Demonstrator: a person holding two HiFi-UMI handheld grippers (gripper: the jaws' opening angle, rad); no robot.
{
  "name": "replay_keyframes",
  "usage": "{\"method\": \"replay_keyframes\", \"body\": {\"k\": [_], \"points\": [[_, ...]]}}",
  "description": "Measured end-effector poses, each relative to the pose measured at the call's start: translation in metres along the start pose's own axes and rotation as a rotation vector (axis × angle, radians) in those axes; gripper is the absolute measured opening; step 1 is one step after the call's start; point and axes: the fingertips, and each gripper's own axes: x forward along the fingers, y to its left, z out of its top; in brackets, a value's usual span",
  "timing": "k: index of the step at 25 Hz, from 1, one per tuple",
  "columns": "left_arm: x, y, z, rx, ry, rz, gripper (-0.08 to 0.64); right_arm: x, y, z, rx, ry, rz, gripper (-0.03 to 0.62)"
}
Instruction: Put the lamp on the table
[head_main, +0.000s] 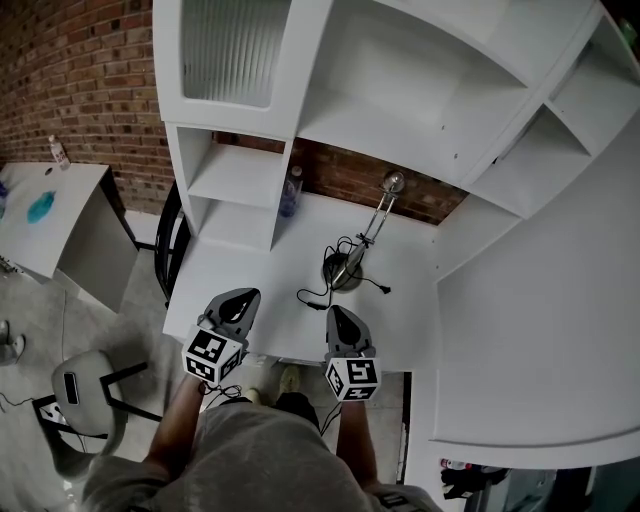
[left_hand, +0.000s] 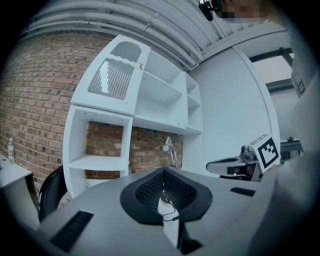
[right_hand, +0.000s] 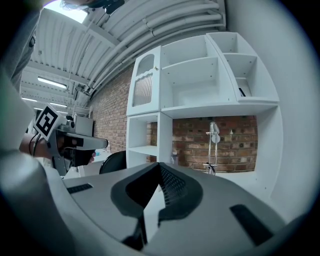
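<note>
A metal desk lamp stands on the white desk, its round base near the middle and its arm leaning back right to the head by the brick wall. Its black cable lies loose beside the base. The lamp shows small past the left jaws, and the lamp stands upright in the right gripper view. My left gripper is over the desk's front edge, shut and empty. My right gripper is beside it, just short of the lamp base, also shut with nothing in it.
White shelving rises along the desk's back left, with a bottle next to it. A white side panel closes the right. A black chair stands left of the desk, a second white table farther left, a grey stool below.
</note>
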Motion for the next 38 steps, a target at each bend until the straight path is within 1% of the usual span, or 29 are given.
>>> {"method": "replay_keyframes", "body": {"k": [8,20,38], "points": [[0.000,-0.003,-0.002,0.001,0.009,-0.002,0.003,-0.005,-0.003,0.000,0.000,-0.014,-0.022,0.021],[-0.001,-0.006,-0.005,0.002,0.014,-0.003,0.003,-0.008,-0.004,-0.006,0.030,-0.014,-0.015,0.021],[0.002,-0.008,-0.005,-0.001,0.011,0.003,0.003,-0.007,-0.011,-0.006,0.036,-0.019,-0.011,0.021]]}}
